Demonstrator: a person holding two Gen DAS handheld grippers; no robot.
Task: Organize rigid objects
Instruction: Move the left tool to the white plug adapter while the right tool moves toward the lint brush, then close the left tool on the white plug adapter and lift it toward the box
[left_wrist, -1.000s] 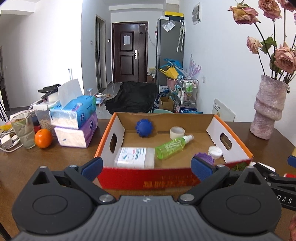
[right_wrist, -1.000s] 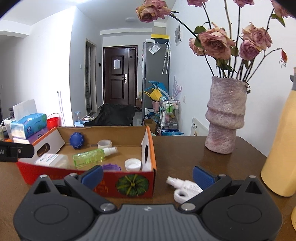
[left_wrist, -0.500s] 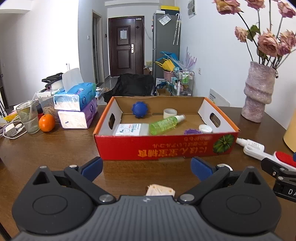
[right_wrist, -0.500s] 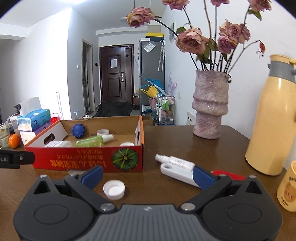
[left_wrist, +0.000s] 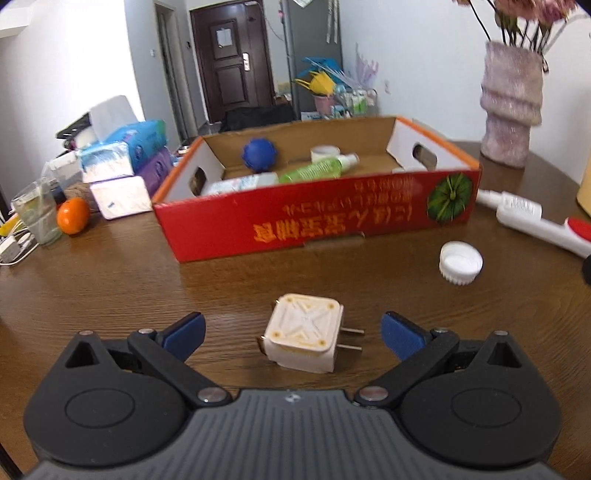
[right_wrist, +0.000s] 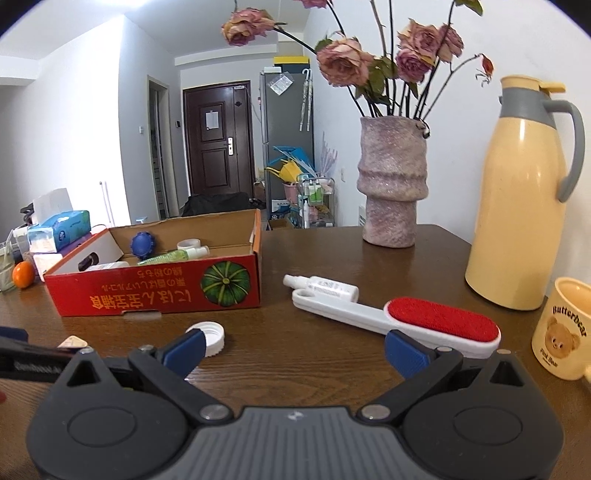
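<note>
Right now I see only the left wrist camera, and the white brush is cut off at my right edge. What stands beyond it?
Observer: Behind the lint brush a yellow thermos jug stands upright.
Operator: Is anything else near it?
Observer: Yes, a cream bear mug stands in front of the jug, closer to the camera.
Operator: Does the right gripper hold something?
Observer: No. The right gripper is open and empty, and the white cap lies just beyond its left finger.
</note>
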